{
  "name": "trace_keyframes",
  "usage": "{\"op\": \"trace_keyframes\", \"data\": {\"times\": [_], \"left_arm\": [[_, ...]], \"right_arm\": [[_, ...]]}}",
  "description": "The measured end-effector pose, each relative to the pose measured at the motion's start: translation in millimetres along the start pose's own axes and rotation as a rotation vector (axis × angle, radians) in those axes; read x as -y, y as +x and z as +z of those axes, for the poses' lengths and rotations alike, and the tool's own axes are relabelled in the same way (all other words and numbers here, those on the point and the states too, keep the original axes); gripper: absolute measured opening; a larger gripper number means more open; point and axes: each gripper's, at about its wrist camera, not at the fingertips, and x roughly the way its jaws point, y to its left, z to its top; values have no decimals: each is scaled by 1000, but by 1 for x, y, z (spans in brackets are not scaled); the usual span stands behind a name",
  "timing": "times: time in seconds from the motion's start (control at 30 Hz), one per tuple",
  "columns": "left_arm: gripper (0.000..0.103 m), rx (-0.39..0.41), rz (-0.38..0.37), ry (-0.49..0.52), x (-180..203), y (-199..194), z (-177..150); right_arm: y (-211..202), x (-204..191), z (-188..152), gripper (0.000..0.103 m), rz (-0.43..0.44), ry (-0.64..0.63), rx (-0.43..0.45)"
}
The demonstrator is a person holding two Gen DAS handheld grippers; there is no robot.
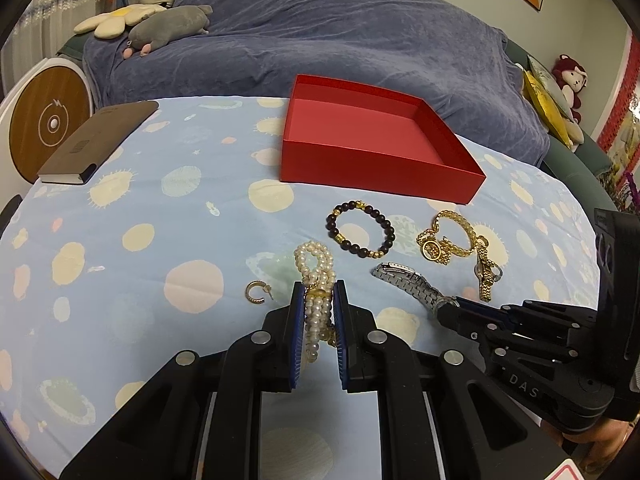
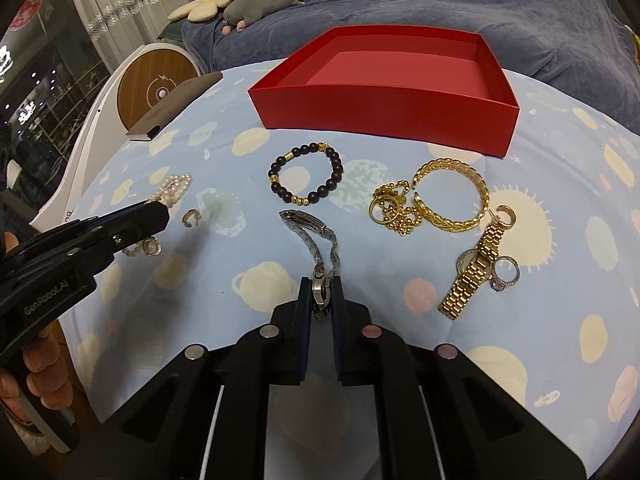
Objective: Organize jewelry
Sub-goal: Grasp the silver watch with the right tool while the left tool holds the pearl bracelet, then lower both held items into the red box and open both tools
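Red box (image 2: 384, 96) — empty, at far side of table.
Left gripper (image 1: 319, 300) — jaws closed on pearl strand (image 1: 316, 280), strand low at the cloth.
Right gripper (image 2: 320, 300) — jaws closed on silver watch (image 2: 316, 256), band trailing on cloth.
Beaded bracelet (image 2: 306, 174), gold bangle (image 2: 452, 196), gold watch (image 2: 472, 268), rings — loose, near box.
Step judged: pickup, both pieces. Next: lift clear, carry over box wall, release inside.

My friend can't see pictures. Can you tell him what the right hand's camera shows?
The right gripper pinches a silver watch on a spotted cloth. Ahead lie a dark bead bracelet, gold jewelry and an empty red box.
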Motion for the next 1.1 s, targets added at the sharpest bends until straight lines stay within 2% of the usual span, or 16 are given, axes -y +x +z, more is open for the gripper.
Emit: {"op": "trace_keyframes", "data": {"times": [0.23, 0.37, 0.5, 0.67, 0.87, 1.1], "left_arm": [[11, 18, -34, 9, 14, -9, 9], [11, 33, -57, 24, 24, -18, 28], [11, 63, -80, 53, 33, -23, 65], [11, 111, -71, 101, 39, -5, 130], [11, 105, -55, 97, 33, 59, 197], [11, 39, 2, 88, 29, 145, 238]], "right_arm": [[-42, 4, 10, 9, 6, 24, 69], [-68, 3, 27, 9, 4, 17, 121], [-90, 7, 57, 9, 0, 0, 178], [-97, 30, 120, 9, -31, 4, 246], [-61, 70, 196, 9, -83, 52, 288], [15, 108, 243, 9, -161, 72, 236]]}}
